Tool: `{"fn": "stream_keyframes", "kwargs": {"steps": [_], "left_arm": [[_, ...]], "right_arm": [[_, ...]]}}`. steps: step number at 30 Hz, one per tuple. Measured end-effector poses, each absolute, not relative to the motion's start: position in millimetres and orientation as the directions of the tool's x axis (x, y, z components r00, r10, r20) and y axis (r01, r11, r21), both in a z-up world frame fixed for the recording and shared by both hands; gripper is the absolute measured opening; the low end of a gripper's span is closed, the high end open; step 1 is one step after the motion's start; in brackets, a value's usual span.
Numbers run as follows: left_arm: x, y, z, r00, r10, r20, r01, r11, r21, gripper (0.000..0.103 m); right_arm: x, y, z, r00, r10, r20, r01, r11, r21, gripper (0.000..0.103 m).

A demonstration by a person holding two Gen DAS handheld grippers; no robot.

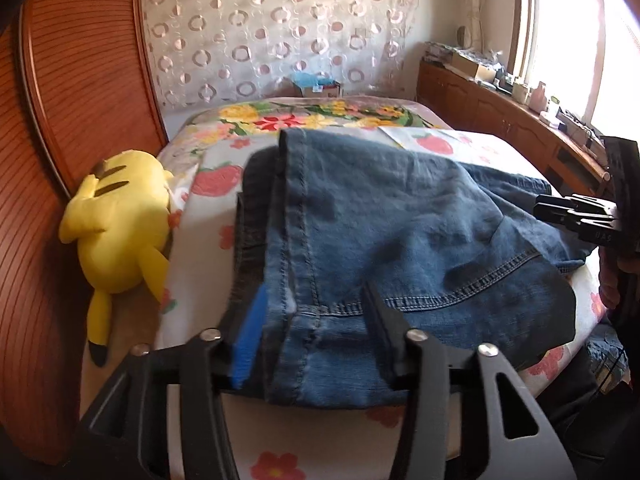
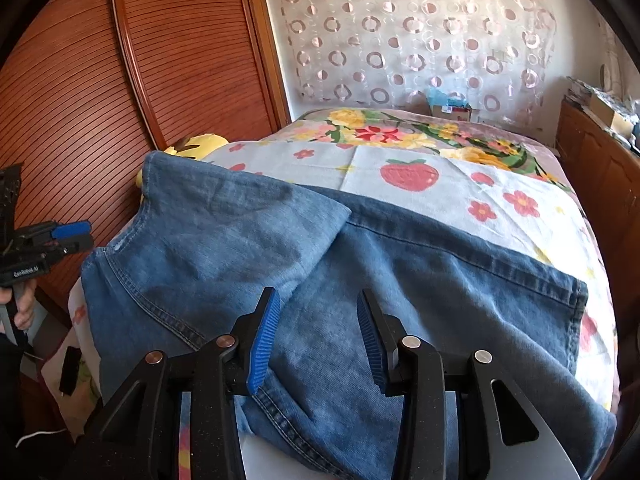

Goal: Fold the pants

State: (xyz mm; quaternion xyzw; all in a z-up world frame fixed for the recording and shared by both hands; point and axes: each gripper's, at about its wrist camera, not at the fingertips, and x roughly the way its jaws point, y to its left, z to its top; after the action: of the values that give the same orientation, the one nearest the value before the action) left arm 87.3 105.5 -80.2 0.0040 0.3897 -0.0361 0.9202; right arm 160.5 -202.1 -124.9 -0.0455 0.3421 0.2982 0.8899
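Pants point(image 1: 400, 248): blue denim, lying on our bed point(image 1: 208, 240), which is covered by a sheet printed with strawberries and small flowers. From our right wrist view the pants point(image 2: 360, 280) spread across the near half of the sheet, one part folded over so that a flap lies on top toward the left, its corner pointing right. A stitched hem runs along the far edge on the right side.

Left gripper point(image 1: 310, 332): jaws apart, one finger on each side of a strip of denim near a hem with double stitching. The blue pad on its left finger point(image 1: 250, 344) shows beside the cloth; whether the pads actually press the fabric we cannot tell. In the right wrist view the same left gripper point(image 2: 72, 236) appears at the left edge, beside the pants' left border, held in our left hand point(image 2: 22, 308).

Right gripper point(image 2: 318, 344): jaws apart, blue ribbed pads facing each other, hovering over the near middle of the denim, with cloth showing between the fingers. In the left wrist view the right gripper point(image 1: 576, 214) shows at the far right edge of the pants.

Surroundings: a yellow plush toy point(image 1: 120, 232) lies at the bed's left edge against a reddish slatted wooden panel point(image 1: 80, 80). A curtain with ring patterns point(image 2: 420, 32) hangs behind the bed. A bright floral blanket point(image 2: 380, 132) lies across the far end.
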Motion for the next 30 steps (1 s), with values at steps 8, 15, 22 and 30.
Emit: {"fn": "stream_keyframes", "kwargs": {"steps": [8, 15, 22, 30], "left_arm": [[93, 82, -82, 0.716, -0.099, -0.691, 0.091, 0.995, -0.049, 0.078], [102, 48, -86, 0.705, -0.146, -0.694, 0.154, 0.987, -0.051, 0.078], [107, 33, -93, 0.688, -0.157, -0.708, 0.180, 0.983, -0.043, 0.078], [113, 30, -114, 0.660, -0.143, -0.737, 0.171, 0.985, -0.037, 0.078]], "right_arm": [[142, -231, -134, 0.613, 0.464, -0.640, -0.511, 0.850, 0.126, 0.042], [121, -259, -137, 0.629, 0.420, -0.654, -0.464, 0.878, 0.118, 0.043], [113, -278, -137, 0.632, 0.411, -0.657, -0.440, 0.888, 0.133, 0.043], [123, -275, -132, 0.655, 0.400, -0.641, -0.431, 0.894, 0.117, 0.043]]}}
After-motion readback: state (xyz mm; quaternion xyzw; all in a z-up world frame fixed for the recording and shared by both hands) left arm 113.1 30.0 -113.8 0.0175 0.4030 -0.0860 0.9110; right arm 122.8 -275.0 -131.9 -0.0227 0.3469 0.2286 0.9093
